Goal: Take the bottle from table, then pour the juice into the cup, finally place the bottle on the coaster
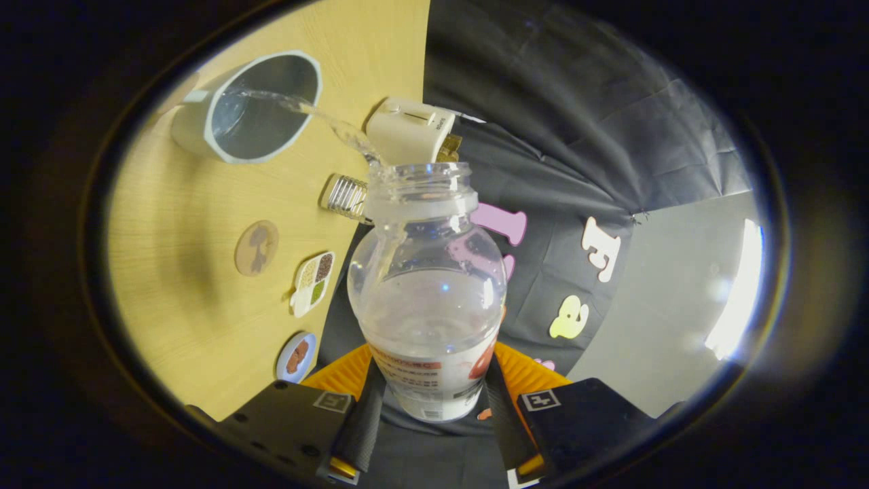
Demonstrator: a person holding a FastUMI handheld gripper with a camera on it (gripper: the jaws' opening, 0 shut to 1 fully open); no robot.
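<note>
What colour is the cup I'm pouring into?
Grey with a pale rim, best seen in the gripper view, beyond the clear plastic bottle the jaws hold.

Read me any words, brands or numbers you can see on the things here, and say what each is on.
Bottle label: red and dark print, too blurred to read.
White box beyond the bottle: small dark mark, too small to read.
Gripper, shut on the bottle: square markers, no words.

warm dim light, white glare beyond the right finger, fisheye bending and blurring the edges
</note>
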